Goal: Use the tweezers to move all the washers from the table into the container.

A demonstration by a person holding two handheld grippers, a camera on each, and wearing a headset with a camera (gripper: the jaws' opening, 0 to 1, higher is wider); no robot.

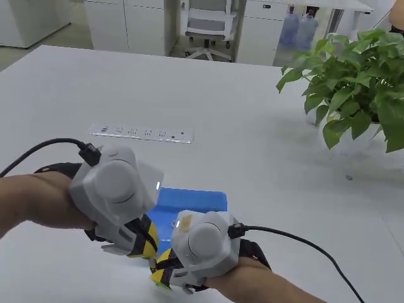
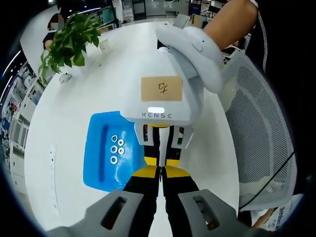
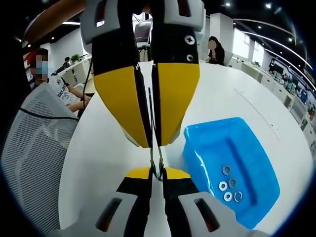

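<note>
Washers lie in the blue container at four o'clock of the right gripper, its jaws and the left gripper's both pinched on barely visible tweezers.

Blue container close ahead; open table to its right; power strip, plant well apart.

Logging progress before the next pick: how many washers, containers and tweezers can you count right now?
washers: 5, all inside the container
blue container: 1
tweezers: 1
Total: 7
</note>
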